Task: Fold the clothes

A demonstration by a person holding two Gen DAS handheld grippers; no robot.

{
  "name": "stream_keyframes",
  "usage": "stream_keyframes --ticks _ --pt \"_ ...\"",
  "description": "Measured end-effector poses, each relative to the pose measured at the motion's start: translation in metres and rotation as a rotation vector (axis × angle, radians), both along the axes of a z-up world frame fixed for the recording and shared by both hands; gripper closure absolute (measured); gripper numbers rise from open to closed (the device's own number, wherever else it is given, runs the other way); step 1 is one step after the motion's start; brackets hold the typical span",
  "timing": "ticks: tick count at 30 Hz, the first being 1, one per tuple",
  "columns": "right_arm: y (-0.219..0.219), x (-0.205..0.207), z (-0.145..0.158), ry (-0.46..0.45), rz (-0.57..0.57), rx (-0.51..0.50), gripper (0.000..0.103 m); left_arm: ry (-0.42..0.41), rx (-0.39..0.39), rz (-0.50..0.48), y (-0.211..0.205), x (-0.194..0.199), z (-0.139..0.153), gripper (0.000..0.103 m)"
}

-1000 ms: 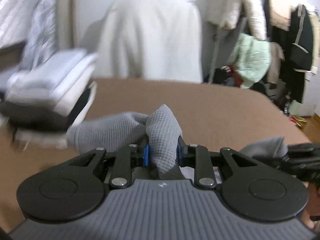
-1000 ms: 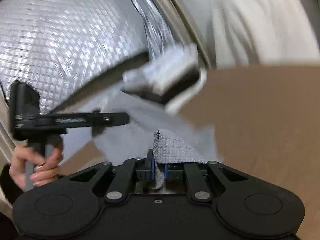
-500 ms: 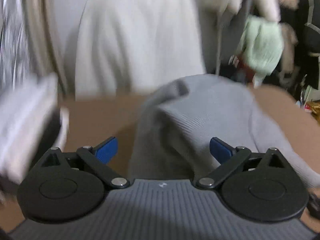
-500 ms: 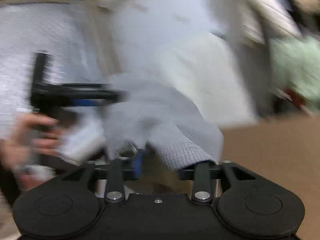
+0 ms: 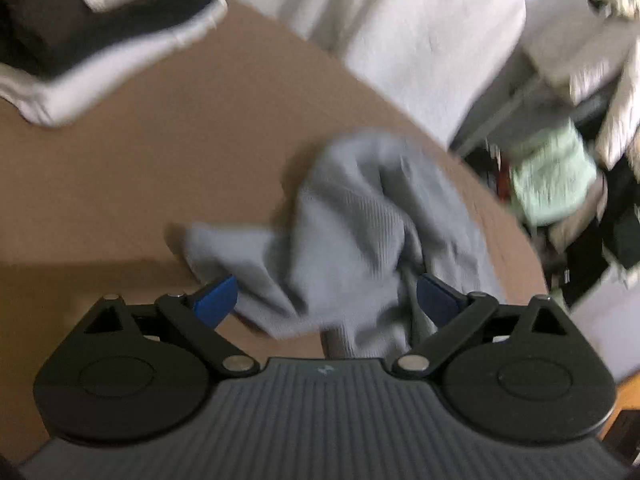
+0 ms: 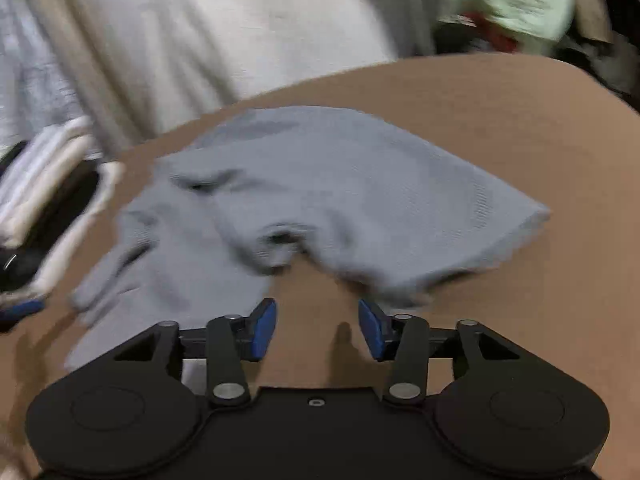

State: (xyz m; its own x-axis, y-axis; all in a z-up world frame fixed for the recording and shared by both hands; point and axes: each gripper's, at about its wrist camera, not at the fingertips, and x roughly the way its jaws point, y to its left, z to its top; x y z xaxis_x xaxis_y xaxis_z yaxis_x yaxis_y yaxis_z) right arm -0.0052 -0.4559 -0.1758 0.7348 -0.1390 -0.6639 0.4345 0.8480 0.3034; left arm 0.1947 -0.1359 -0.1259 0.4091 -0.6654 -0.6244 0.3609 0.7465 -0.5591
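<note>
The grey knit garment [image 6: 320,192] lies crumpled on the brown table [image 6: 520,120], filling the middle of the right view, its near edge just beyond the right tool [image 6: 318,330], whose jaws are opening with only bare table between the blue pads [image 6: 264,330]. In the left view the same garment [image 5: 360,232] bunches up from the lower middle, its folds lying between the wide-spread, slightly closing jaws of the left tool [image 5: 326,300], gripped by neither pad. The fabric is soft, finely ribbed and rumpled. A stack of folded white and dark clothes [image 5: 100,28] sits upper left.
</note>
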Motion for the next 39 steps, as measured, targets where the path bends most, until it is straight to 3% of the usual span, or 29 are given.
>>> stream_keyframes --ticks 4,8,9,11,12,13,14,15,16,20,22,25,27,28,31,33,35,39 --pt "0.026 -0.002 -0.006 0.02 0.062 -0.054 0.035 0.059 0.043 -0.137 -0.027 -0.007 -0.012 0.007" --pt "0.038 0.009 -0.026 0.022 0.193 0.075 0.033 0.168 -0.019 -0.212 -0.04 -0.003 -0.03 0.005" --pt "0.04 0.014 -0.032 0.023 0.215 0.112 0.029 0.199 -0.034 -0.221 -0.046 0.001 -0.038 0.005" --pt "0.046 0.025 -0.041 -0.017 0.214 0.066 0.026 0.231 -0.028 -0.222 -0.061 0.007 -0.051 0.005" --pt "0.05 0.031 -0.045 -0.038 0.212 0.04 0.038 0.229 -0.005 -0.214 -0.069 0.009 -0.055 0.005" --pt "0.058 0.036 -0.044 -0.016 0.219 -0.066 0.057 0.228 0.018 -0.205 -0.078 0.012 -0.06 0.005" --pt "0.066 0.042 -0.043 0.011 0.228 -0.183 0.092 0.205 0.034 -0.195 -0.083 0.011 -0.06 0.005" --pt "0.074 0.045 -0.038 0.042 0.237 -0.312 0.095 0.163 0.041 -0.175 -0.084 0.007 -0.055 0.006" --pt "0.076 0.04 -0.027 0.011 0.212 -0.377 0.095 0.12 0.047 -0.154 -0.084 0.004 -0.049 0.006" --pt "0.045 -0.005 0.043 -0.145 0.001 -0.412 0.098 -0.065 -0.01 -0.133 -0.072 -0.017 -0.012 0.005" --pt "0.027 -0.026 0.065 -0.151 -0.092 -0.463 0.098 -0.062 -0.06 -0.133 -0.061 -0.024 0.002 0.005" --pt "0.0 -0.031 0.058 0.012 -0.21 -0.589 0.097 -0.063 -0.076 -0.133 -0.056 -0.024 0.003 0.002" --pt "-0.027 -0.027 0.034 0.16 -0.247 -0.498 0.093 -0.042 -0.012 -0.134 -0.062 -0.019 -0.006 0.002" --pt "-0.038 -0.029 0.027 0.172 -0.285 -0.39 0.093 -0.012 0.007 -0.149 -0.067 -0.017 -0.014 0.002" --pt "-0.057 -0.046 0.022 0.111 -0.367 -0.131 0.084 0.077 0.022 -0.195 -0.076 -0.013 -0.03 0.002" --pt "-0.05 -0.06 0.032 0.079 -0.363 -0.12 0.056 0.082 0.015 -0.242 -0.085 -0.017 -0.032 0.002" --pt "-0.033 -0.074 0.041 0.065 -0.327 -0.186 0.05 0.061 0.01 -0.288 -0.093 -0.024 -0.03 0.002" --pt "0.001 -0.09 0.039 -0.036 -0.139 -0.137 0.048 -0.039 0.078 -0.349 -0.113 -0.043 -0.022 0.002"
